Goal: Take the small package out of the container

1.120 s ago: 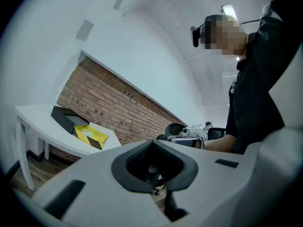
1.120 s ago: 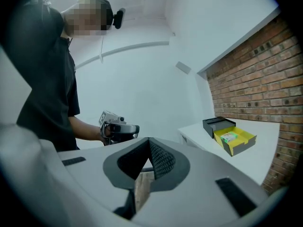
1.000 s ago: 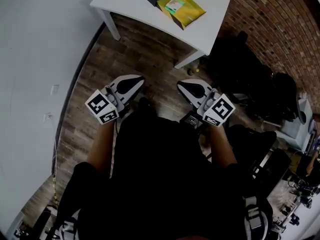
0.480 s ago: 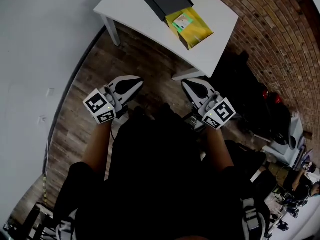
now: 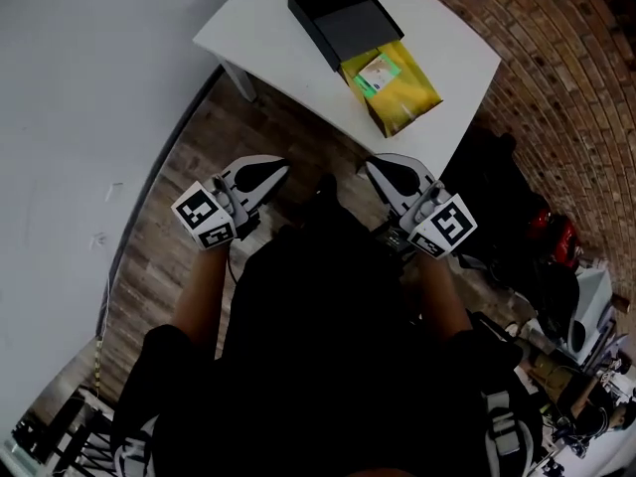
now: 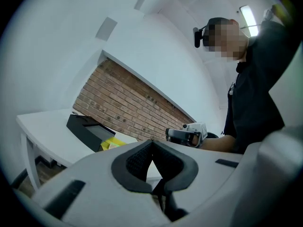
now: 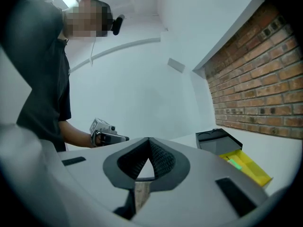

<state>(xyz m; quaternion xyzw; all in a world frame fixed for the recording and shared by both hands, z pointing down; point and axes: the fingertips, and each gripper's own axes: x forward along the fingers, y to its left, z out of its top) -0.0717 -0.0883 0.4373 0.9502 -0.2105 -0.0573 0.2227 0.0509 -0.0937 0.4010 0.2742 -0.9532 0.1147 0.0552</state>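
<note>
Table (image 5: 278,53): white, carrying both things below.
Container (image 5: 338,16): black shallow box on the table.
Small package (image 5: 402,95): yellow, flat, one end touching the container's near end; whether it is tucked inside, cannot tell.
Left gripper (image 5: 272,173): jaws clenched, empty, short of the table.
Right gripper (image 5: 382,171): jaws clenched, empty.
Label (image 5: 377,73): green-and-white sticker on the package, print unreadable.

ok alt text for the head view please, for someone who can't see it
Looking steeply down, a person in dark clothes holds the left gripper and right gripper, both shut and empty, over a wood floor just short of a white table. On the table sits a black container with a yellow package lying at its open end.
</note>
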